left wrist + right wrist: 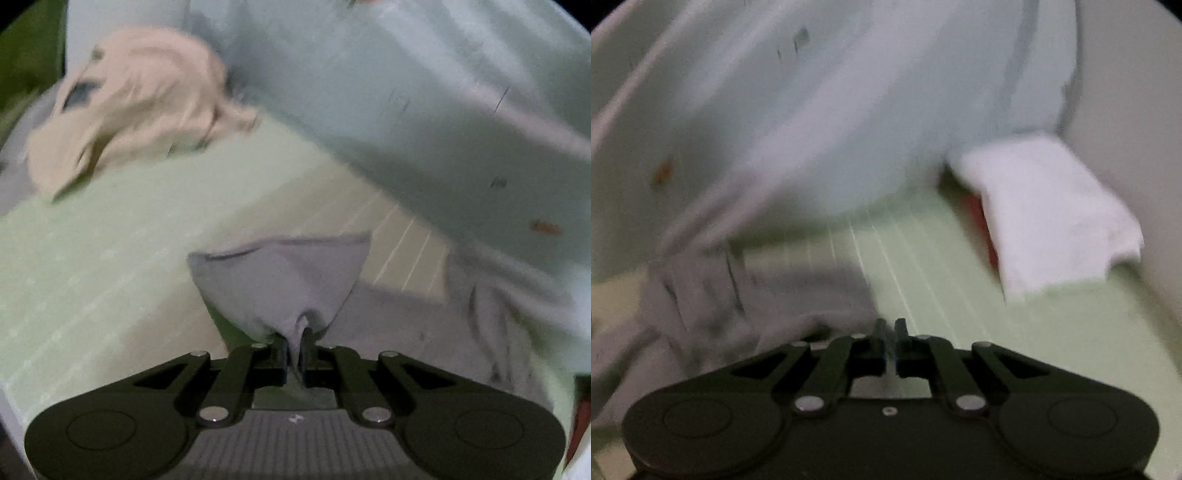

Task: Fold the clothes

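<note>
A grey garment (280,280) hangs over a pale green surface (92,258). My left gripper (294,341) is shut on a corner of it, and the cloth fans out past the fingertips. In the right wrist view the same grey garment (757,295) trails off to the left. My right gripper (891,328) is shut, with its fingers together at the cloth's edge; blur hides whether cloth sits between them. Both views are blurred by motion.
A crumpled beige garment (136,110) lies at the far left of the surface. A folded white cloth (1049,214) lies at the right over something red. A large pale blue-grey sheet (406,92) hangs behind, also in the right wrist view (831,110).
</note>
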Available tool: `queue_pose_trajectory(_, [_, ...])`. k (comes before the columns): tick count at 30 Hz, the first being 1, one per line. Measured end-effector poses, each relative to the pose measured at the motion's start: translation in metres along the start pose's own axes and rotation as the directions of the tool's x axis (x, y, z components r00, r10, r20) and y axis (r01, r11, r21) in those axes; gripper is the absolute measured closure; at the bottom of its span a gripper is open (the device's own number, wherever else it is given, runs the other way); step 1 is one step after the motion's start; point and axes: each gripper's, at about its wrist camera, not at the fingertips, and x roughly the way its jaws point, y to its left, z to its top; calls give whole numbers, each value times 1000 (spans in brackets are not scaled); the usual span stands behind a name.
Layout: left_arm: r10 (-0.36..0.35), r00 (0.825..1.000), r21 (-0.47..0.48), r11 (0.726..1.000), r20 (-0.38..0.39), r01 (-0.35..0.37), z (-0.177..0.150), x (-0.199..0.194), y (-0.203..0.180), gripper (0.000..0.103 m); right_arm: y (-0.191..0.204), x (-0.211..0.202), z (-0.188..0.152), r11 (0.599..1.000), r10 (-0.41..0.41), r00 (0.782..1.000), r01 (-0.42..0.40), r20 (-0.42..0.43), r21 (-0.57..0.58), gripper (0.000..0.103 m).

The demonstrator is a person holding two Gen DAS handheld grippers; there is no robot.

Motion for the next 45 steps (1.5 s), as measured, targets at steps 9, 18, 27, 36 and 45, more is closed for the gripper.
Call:
queue_pose_trajectory(9, [35,998,46,998,-52,-32,-11,7,-9,56,7,-9,9,995,59,998,-61,36,73,42])
queue_pose_trajectory(18, [81,985,122,990,-149,-63,-31,39,-23,46,62,36,45,968,250,968,-250,-15,1,27])
queue_pose_trajectory(27, [121,972,101,990,-203,-102,-37,61,-18,46,145,108,61,914,377,916,-392,-136,-107,25])
queue_pose_trajectory(36, [161,966,158,979,-204,-130,-33,78,-29,45,160,156,54,888,368,899,-416,-239,-198,75])
queue_pose_trajectory(45, [191,968,244,958,-162,-149,-16,102,-55,43,67,141,77,980,132,991,-133,-16,-150,100])
